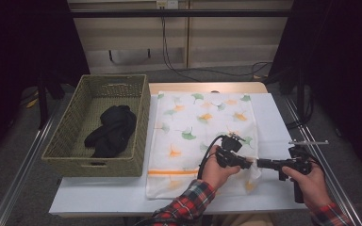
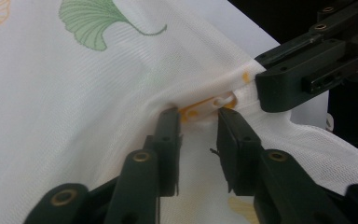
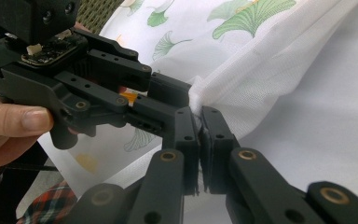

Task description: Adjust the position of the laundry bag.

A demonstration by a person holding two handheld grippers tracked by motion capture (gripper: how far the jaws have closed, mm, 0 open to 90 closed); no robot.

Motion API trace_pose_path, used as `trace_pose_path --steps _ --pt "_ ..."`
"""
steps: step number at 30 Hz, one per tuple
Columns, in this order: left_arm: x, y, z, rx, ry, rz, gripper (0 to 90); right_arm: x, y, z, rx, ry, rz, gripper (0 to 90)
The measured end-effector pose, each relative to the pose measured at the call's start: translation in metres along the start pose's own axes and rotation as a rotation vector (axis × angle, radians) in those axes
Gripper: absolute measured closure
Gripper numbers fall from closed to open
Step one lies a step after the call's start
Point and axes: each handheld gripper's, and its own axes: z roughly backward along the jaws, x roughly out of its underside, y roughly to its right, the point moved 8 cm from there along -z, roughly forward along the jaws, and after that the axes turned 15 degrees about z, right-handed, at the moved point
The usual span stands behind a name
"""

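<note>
High view: the 2 claws meet near the cloth's front right corner, but hands and claw bodies hide the pinch point. The person's plaid sleeve is cut off at the bottom edge.

Left gripper view: left claw has its jaws a little apart, w/ a raised fold of cloth and an orange strip between them; can't tell if the pads press on it. Right gripper view: right claw is clamped together on a bunched edge of cloth, lifted off the worktop.

Basket stands on the worktop's left, just beside the cloth; inside lies a dark crumpled garment, details too dark to make out. The rest of the cloth lies flat on the worktop, leaf print up. Cables hang behind.
</note>
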Motion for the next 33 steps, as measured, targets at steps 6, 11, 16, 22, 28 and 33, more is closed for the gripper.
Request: trace_pose_path --steps 6,11,16,22,28,33 --pt "0.0009 0.0032 0.0004 0.02 -0.01 -0.026 80.1 -0.0002 0.0009 0.0002 0.0 0.006 -0.003 86.5" --pt "0.0005 0.0039 0.0009 0.024 -0.005 -0.028 80.6 0.0002 0.0011 0.0007 0.001 0.004 -0.002 86.5" --pt "0.0003 -0.0012 0.0015 0.006 0.008 -0.003 79.1 -0.0003 0.0004 0.0008 -0.001 0.007 -0.003 86.5" --pt "0.0009 -0.0012 0.0015 0.008 0.001 -0.017 75.2 0.0007 0.0008 0.0003 -0.005 0.002 -0.005 86.5" --pt "-0.0002 0.0 0.0005 0.004 0.0 -0.021 71.6 0.0003 0.0005 0.0007 -0.005 0.003 -0.003 86.5" --pt "-0.0006 0.0017 -0.001 0.034 0.004 -0.024 75.7 0.0012 0.001 0.0002 -0.005 -0.001 -0.005 86.5"
